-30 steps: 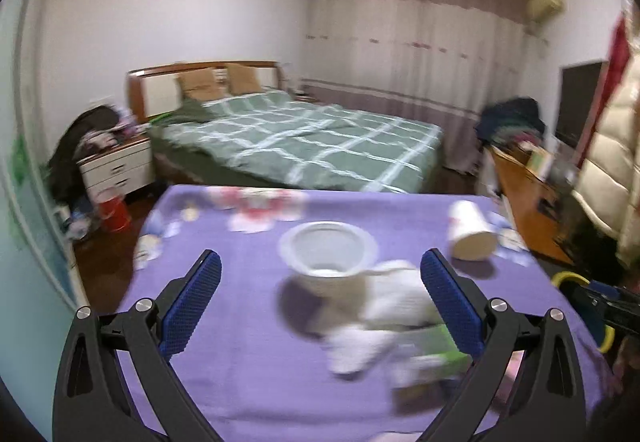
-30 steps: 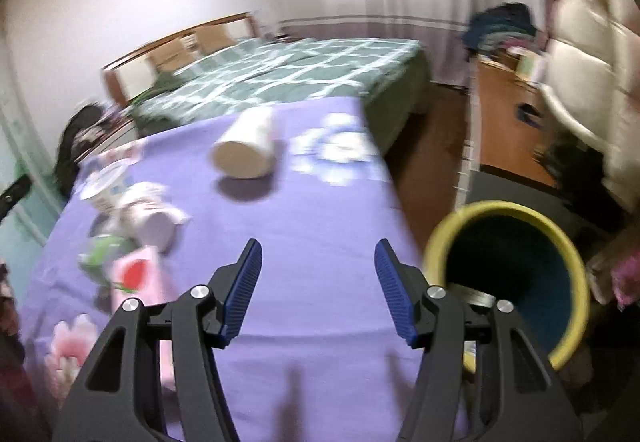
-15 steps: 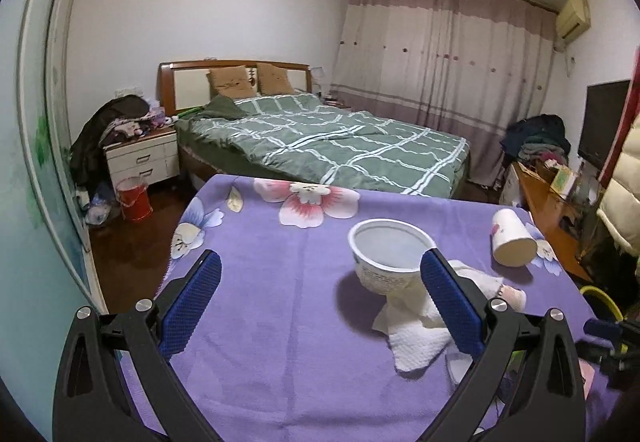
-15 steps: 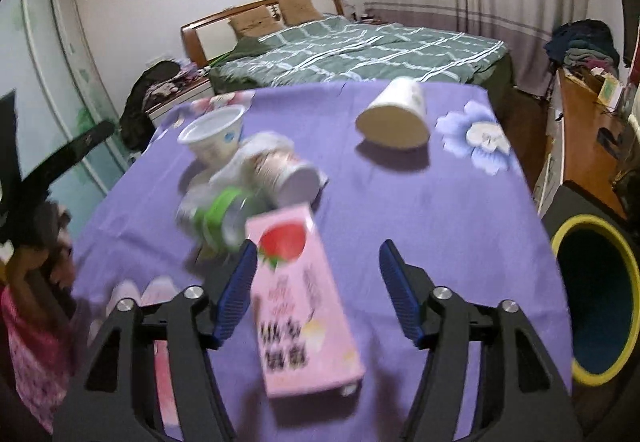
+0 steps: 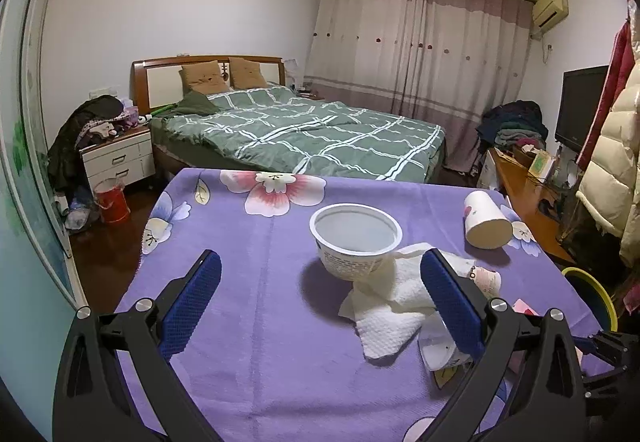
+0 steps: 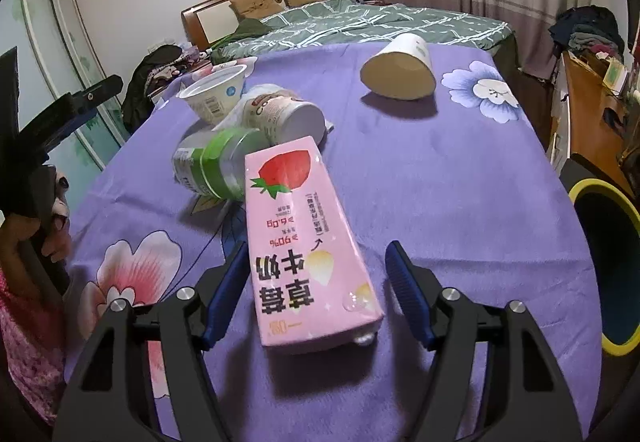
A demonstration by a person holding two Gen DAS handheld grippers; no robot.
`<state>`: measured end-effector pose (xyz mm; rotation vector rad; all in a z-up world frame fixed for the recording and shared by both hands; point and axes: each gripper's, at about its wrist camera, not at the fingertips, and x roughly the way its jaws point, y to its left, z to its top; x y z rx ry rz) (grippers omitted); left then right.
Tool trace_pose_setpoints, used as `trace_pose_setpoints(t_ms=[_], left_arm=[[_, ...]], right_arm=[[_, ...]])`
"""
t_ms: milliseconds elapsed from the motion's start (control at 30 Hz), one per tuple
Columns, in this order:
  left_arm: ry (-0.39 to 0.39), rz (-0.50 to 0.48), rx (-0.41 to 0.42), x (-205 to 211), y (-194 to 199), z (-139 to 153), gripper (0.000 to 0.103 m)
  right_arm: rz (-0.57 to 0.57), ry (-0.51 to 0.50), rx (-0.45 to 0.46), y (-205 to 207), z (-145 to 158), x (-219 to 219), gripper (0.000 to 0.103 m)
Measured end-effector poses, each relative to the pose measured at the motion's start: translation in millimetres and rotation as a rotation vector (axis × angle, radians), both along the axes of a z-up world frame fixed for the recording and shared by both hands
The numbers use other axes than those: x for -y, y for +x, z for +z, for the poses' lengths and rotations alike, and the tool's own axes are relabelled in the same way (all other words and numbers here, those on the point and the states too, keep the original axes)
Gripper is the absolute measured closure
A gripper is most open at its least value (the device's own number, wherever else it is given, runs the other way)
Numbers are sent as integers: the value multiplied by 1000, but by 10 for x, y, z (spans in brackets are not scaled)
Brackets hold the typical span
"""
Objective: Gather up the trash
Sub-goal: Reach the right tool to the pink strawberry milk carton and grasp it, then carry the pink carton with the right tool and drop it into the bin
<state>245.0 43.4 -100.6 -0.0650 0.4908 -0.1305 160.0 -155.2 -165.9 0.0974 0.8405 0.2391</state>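
Strawberry-printed pink milk carton (image 6: 308, 242), reading "草莓牛奶", lies untouched between wide-open right gripper (image 6: 316, 288) fingers; left gripper (image 5: 320, 302) gapes empty.

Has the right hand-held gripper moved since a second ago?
Yes. The right hand-held gripper swung left, away from the yellow-rimmed blue bin, and now straddles the pink strawberry milk carton on the purple floral tablecloth.

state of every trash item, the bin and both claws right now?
pink strawberry milk carton: lying flat, between right claw fingers
white plastic tub: upright
white paper cup: on its side
yellow-rimmed bin: open
right claw: open
left claw: open, empty
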Motion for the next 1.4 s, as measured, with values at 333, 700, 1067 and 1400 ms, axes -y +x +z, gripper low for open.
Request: trace_pose_setpoints(t_ms=[333, 700, 1067, 1400], left_arm=[[17, -24, 0, 86, -28, 4, 5], [34, -42, -2, 145, -35, 4, 5], [51, -48, -11, 182, -18, -22, 5], [57, -53, -14, 202, -7, -39, 5]], right_arm=[[-2, -45, 12, -10, 32, -34, 54], [-260, -37, 63, -94, 223, 755, 54], [-625, -81, 94, -111, 244, 1838, 54], [-843, -94, 81, -80, 146, 2379, 36]])
